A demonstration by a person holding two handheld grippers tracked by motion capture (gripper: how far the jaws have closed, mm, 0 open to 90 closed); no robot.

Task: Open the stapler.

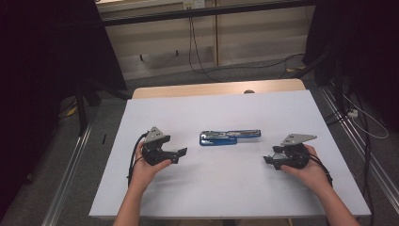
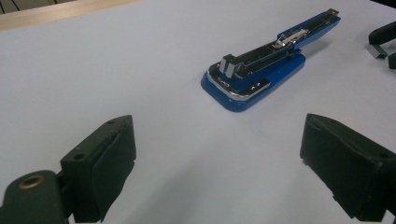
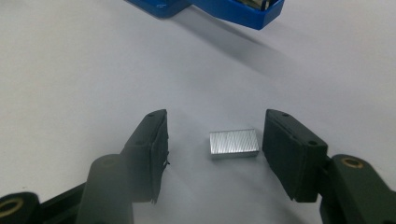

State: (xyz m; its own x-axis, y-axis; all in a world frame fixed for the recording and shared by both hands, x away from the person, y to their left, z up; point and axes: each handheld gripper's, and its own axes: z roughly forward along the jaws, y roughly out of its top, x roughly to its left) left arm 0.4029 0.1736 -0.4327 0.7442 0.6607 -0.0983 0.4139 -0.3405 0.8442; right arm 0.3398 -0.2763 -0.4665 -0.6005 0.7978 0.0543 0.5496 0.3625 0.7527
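Observation:
A blue stapler point(image 1: 229, 137) lies swung open on the middle of the white table top, its metal staple channel facing up; it is also seen as the stapler point(image 2: 261, 74) and the stapler point(image 3: 219, 9). My left gripper point(image 1: 181, 154) rests left of it, open, with bare table between the jaws of the gripper point(image 2: 217, 140). My right gripper point(image 1: 269, 160) rests right of the stapler, open. A small silver strip of staples point(image 3: 234, 142) lies flat on the table between the jaws of the right gripper point(image 3: 215, 135), closer to the right-hand pad and not squeezed.
The white sheet point(image 1: 226, 188) covers a wooden table whose bare edge point(image 1: 216, 88) shows at the back. Black cables point(image 1: 197, 56) run across the floor behind. Metal rails point(image 1: 70, 160) flank the table. The other gripper's jaw tips point(image 2: 383, 44) appear far right in the left gripper view.

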